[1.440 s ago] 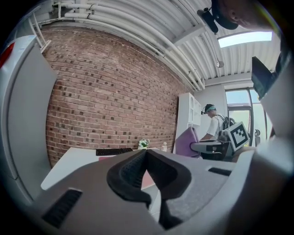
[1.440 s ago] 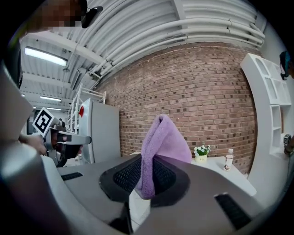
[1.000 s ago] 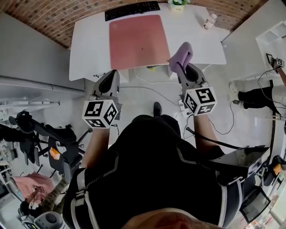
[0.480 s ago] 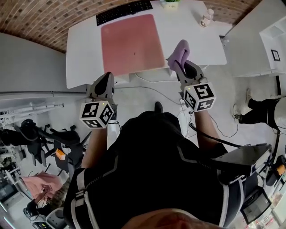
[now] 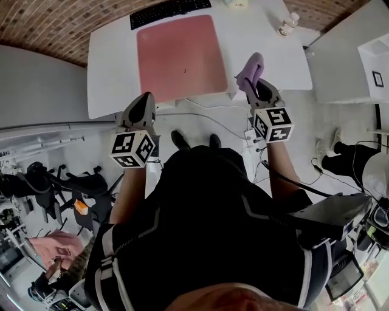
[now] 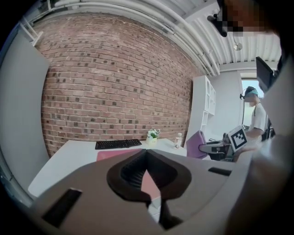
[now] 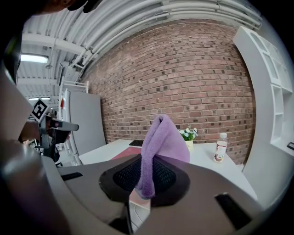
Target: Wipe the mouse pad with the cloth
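With right gripper (image 7: 142, 183) clamped on the cloth (image 7: 158, 142), has edged nearer the table (image 5: 109, 67) over the last second. Looks set to start wiping, with no contact on the pad (image 5: 181, 56) yet. Holds the cloth at 3 o'clock of the pad, long axis along the jaws, free end pointing to 12. Keeps left gripper (image 6: 147, 176) closed and empty at 7 o'clock.

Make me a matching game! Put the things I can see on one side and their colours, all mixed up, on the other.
Things:
1. cloth
2. mouse pad
3. keyboard
4. table

Colours:
A. black
B. white
C. purple
D. pink

Pairs: 1-C, 2-D, 3-A, 4-B
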